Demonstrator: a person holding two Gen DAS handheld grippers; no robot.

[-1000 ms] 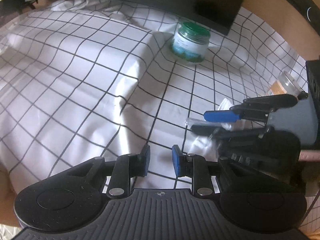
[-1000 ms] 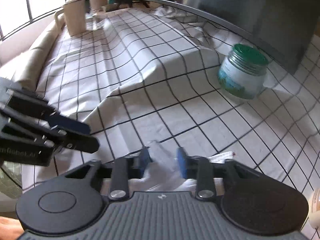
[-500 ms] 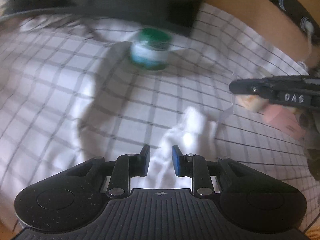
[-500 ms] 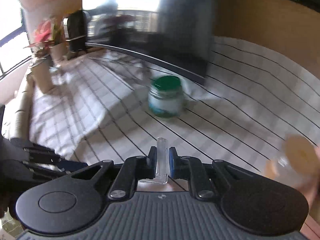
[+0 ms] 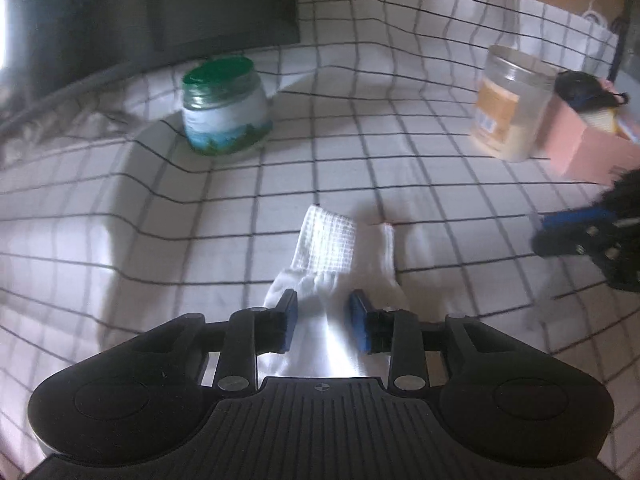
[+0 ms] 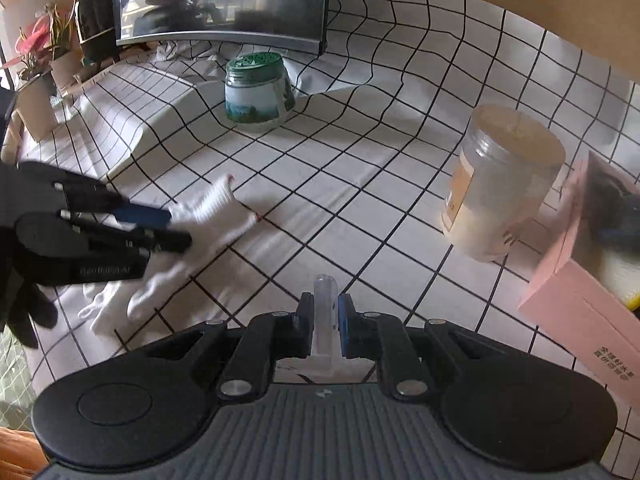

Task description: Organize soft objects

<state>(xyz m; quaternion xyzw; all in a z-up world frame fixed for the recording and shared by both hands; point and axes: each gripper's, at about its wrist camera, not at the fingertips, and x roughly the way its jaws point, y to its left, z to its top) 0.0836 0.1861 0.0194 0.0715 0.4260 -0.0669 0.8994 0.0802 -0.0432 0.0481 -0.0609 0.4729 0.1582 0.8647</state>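
A white knitted glove (image 5: 336,248) lies flat on the checked cloth, cuff pointing away. My left gripper (image 5: 323,326) hangs over it with the glove between its blue pads. Its jaws are opening and a gap shows beside each pad. In the right wrist view the same glove (image 6: 208,216) lies at the left under the left gripper (image 6: 160,228), which a black-gloved hand holds. My right gripper (image 6: 323,316) is shut on a thin clear plastic piece (image 6: 325,292) that stands up between its pads. It hovers to the right of the glove, and its tip shows in the left wrist view (image 5: 560,228).
A green-lidded jar (image 6: 256,88) stands at the back before a dark monitor (image 6: 216,0). At the right, a clear jar with a tan lid (image 6: 500,184) stands beside a pink box (image 6: 568,288) holding dark items. Potted plants (image 6: 36,80) line the far left edge.
The left gripper has swung right to sit over the white glove, and its jaws have widened. The right gripper has shut on the clear plastic piece and carried it right, toward the jar and pink box.
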